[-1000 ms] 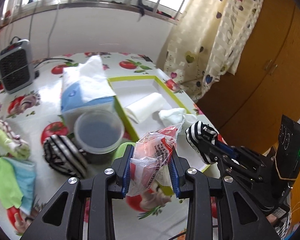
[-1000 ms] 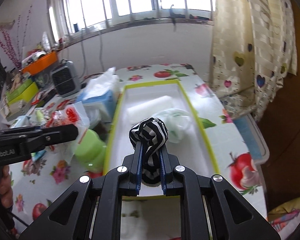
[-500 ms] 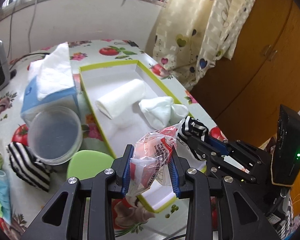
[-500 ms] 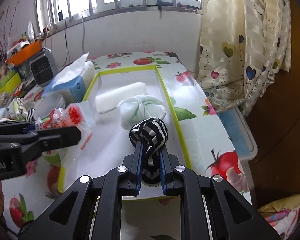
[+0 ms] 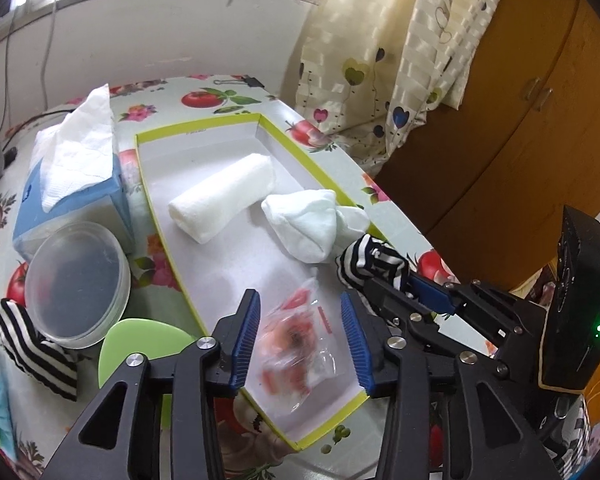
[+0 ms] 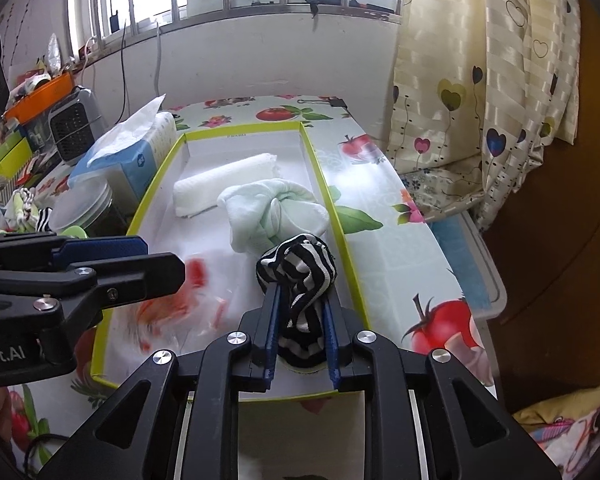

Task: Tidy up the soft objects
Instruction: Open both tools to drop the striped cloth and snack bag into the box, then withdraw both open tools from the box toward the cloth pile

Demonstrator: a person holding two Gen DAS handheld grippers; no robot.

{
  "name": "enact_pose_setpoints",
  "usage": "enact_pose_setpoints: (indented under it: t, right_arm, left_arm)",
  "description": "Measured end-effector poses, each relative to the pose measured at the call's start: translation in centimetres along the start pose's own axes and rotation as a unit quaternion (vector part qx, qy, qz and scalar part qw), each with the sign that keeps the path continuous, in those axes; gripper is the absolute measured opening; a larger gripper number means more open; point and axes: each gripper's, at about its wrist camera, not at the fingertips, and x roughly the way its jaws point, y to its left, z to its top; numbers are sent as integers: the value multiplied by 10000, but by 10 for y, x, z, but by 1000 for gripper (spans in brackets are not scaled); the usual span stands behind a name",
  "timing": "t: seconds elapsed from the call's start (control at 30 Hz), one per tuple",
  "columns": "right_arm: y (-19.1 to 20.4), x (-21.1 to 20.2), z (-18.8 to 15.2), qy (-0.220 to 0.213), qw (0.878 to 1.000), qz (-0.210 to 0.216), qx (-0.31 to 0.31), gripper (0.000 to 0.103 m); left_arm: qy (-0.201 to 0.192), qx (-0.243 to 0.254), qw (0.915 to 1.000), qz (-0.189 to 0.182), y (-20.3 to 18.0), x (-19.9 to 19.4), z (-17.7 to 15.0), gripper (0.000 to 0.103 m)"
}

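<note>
The left tool (image 5: 300, 332) is spreading its blue pads wide, and the clear plastic bag (image 5: 300, 340) it was pinching half a second ago is now lying loose on the near floor of the green-rimmed tray (image 5: 204, 128), below and clear of both pads. Just to its right, the right tool (image 6: 299, 322) is beginning to ease its jaws apart, though the striped sock ball (image 6: 300, 276) is sitting between the narrow pads and appears gripped for now, hovering over the tray's near right side. Farther in, the pale knotted cloth (image 5: 308, 220) and the rolled white towel (image 5: 224, 200) are already lying on the tray floor. On the floral bench to the left, a second striped sock (image 5: 32, 336), a clear container (image 5: 76, 284), a green lid (image 5: 140, 344) and the blue tissue box (image 5: 72, 196) are waiting outside the tray. With the bag delivered, the sock ball looks to be the next item going in, while other soft pieces are remaining unsorted at far left.
</note>
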Motion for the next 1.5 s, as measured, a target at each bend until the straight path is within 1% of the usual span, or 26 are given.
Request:
enact_pose_setpoints:
  t: [0.1, 0.17, 0.23, 0.33, 0.43, 0.5, 0.63, 0.93, 1.0, 1.23, 1.3, 1.37, 1.5]
  right_arm:
    - [0, -1, 0, -27, 10000, -20, 8, 33]
    - [0, -3, 0, -60, 10000, -19, 21, 44]
    - [1, -5, 0, -81, 10000, 7, 16, 48]
    - [4, -6, -1, -91, 10000, 22, -29, 49]
    - [6, -8, -2, -106, 9999, 46, -37, 55]
    - [7, -10, -2, -117, 9999, 61, -27, 55]
    - [9, -13, -2, -147, 9999, 57, -24, 55]
    - [19, -27, -2, -278, 9995, 134, 49, 55]
    - [24, -29, -2, -293, 9994, 163, 55, 55]
    - [44, -35, -5, -347, 9989, 303, -3, 56]
    - [50, -37, -5, -375, 9987, 344, -13, 57]
    - [56, -39, -5, -400, 9984, 391, -8, 61]
    - [66, -41, -5, -428, 9981, 446, -77, 62]
  left_arm:
    - [-4, -5, 10000, -13, 0, 0, 0, 43]
    - [0, -18, 10000, -32, 0, -1, 0, 44]
    - [2, -34, 10000, -32, 0, -2, -1, 46]
    - [-21, -34, 10000, -38, -1, -4, -2, 50]
    - [-76, -29, 10000, -10, -1, -9, -2, 53]
    - [-96, -27, 10000, -2, 0, -12, -3, 55]
    - [-188, 14, 9998, 107, 0, -22, -5, 55]
    - [-325, -57, 9993, 189, 8, -45, -14, 58]
    - [-373, -62, 9989, 273, 11, -50, -17, 58]
    - [-488, -277, 9974, 450, 32, -71, -30, 58]
    - [-509, -340, 9969, 501, 40, -76, -34, 58]
    - [-528, -402, 9961, 579, 47, -81, -37, 58]
    - [-633, -453, 9941, 760, 58, -93, -44, 58]
